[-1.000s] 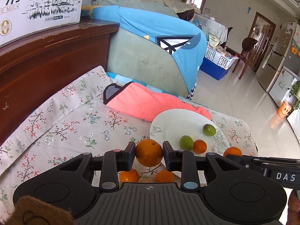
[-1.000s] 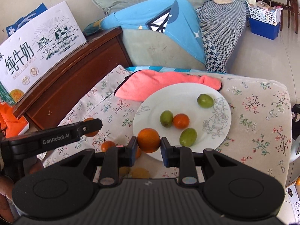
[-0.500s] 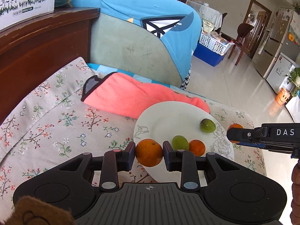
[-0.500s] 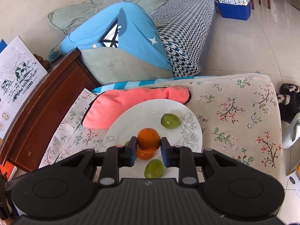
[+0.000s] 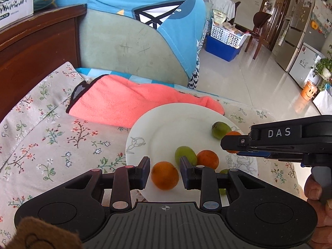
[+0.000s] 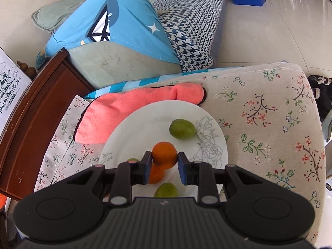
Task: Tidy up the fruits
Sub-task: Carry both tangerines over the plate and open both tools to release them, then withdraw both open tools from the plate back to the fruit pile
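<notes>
Your left gripper point(image 5: 165, 173) is narrow, pinching an orange point(image 5: 165, 176) low over the near left edge of the white plate point(image 5: 166, 128). Your right gripper point(image 6: 162, 161) is clamped tight on a second orange point(image 6: 164, 154), hanging over the plate's middle. A green fruit point(image 6: 182, 129) lies towards the far right edge, and a pink towel point(image 6: 124, 112) tucks under the far rim.

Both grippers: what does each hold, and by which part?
The left gripper holds an orange by its two opposite sides, between the pads. The right gripper clamps a second orange the same way, over the plate.
</notes>
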A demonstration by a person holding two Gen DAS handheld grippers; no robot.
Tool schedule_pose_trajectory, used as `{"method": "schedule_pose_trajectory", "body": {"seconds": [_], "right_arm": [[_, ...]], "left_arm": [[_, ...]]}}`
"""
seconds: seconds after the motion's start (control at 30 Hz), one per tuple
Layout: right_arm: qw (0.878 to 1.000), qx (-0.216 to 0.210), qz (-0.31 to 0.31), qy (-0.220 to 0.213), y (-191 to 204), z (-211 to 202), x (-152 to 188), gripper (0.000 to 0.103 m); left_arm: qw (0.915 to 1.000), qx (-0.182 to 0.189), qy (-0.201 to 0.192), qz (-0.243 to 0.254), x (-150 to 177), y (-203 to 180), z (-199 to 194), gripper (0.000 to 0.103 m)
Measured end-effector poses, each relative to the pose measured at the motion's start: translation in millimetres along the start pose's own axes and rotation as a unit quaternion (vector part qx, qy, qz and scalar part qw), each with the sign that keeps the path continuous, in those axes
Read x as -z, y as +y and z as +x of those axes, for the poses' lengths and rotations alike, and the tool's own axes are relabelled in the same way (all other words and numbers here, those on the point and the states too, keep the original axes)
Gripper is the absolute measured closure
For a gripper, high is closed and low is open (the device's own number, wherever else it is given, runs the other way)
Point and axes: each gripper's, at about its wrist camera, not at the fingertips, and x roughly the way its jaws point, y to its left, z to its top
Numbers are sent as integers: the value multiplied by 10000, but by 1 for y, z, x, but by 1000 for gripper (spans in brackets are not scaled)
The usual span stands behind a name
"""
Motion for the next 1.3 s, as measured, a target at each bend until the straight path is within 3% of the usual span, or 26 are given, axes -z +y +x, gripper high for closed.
{"method": "schedule_pose_trajectory", "body": {"seconds": [0.13,0.2,0.27,0.47,0.8,1.0,1.3], "right_arm": [[10000,-1,49,-68,0,1,-2,73],[9999,-44,89,-131,0,-1,-4,73],[9998,-62,84,-183,1,-3,-5,73],[9994,-147,-110,-294,9,-12,-6,72],[9985,-333,-243,-368,19,-33,11,67],[9979,-422,-348,-349,23,-44,27,66],[9964,-538,-624,-194,34,-56,62,62]], "left_arm": [[9999,34,-100,45,-4,-4,-7,70],[9998,26,-180,5,-7,-3,-12,60],[9995,-38,-299,-50,-10,-1,-20,41],[9981,-214,-562,-136,-18,10,-46,26],[9956,-483,-637,-490,-13,41,-81,25],[9931,-694,-548,-772,2,61,-94,25],[9916,-942,-352,-808,29,71,-99,25]]}}
